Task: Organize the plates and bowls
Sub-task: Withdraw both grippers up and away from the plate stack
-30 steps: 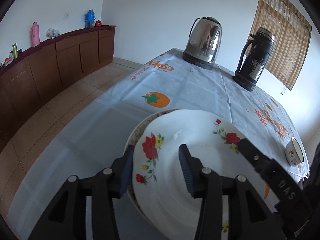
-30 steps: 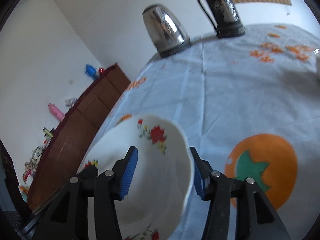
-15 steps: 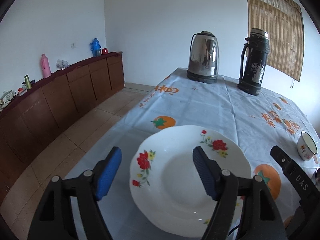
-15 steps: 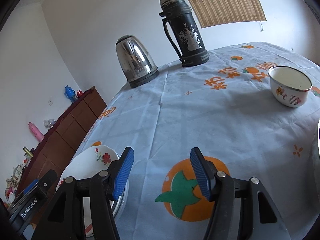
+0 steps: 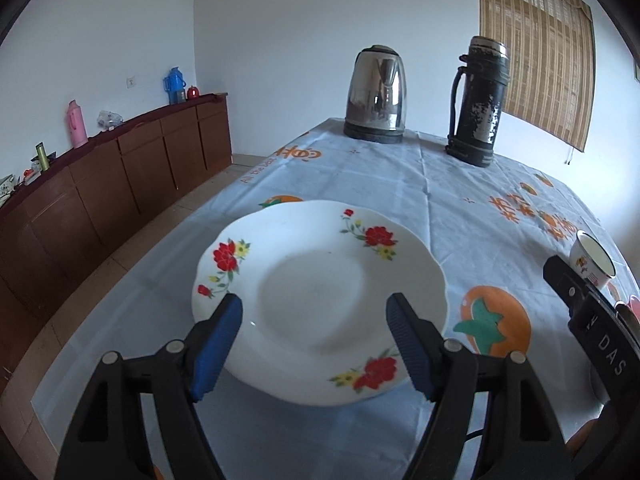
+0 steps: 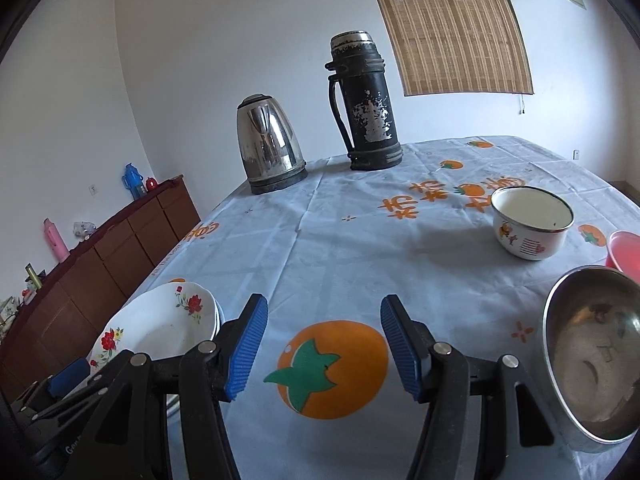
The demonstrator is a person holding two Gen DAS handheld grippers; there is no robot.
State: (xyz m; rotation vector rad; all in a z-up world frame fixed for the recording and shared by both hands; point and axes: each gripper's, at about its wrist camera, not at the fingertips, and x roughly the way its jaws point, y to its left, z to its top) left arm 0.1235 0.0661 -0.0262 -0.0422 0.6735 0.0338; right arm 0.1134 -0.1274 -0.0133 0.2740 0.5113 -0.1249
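A white plate with red flowers (image 5: 320,280) lies flat on top of a plate stack (image 6: 160,324) near the table's left edge. My left gripper (image 5: 314,344) hangs open just over the plate's near rim; its blue pads (image 5: 218,340) touch nothing. My right gripper (image 6: 324,344) is open too, with nothing between its fingers, over an orange fruit print to the right of the stack. A white enamel bowl (image 6: 532,222) stands right of centre. A steel bowl (image 6: 592,352) sits at the near right. The enamel bowl (image 5: 592,260) also shows in the left wrist view.
A steel kettle (image 6: 272,152) and a dark thermos (image 6: 368,108) stand at the table's far end. A red container (image 6: 626,250) peeks in at the right edge. A wooden sideboard (image 5: 120,176) runs along the left wall, beyond the floor. The blue tablecloth (image 6: 360,248) covers the table.
Both grippers let go of the flowered plate, which now lies flat on the stack. The left jaws widened and drew back; the right gripper swung right, bringing the bowls into view.
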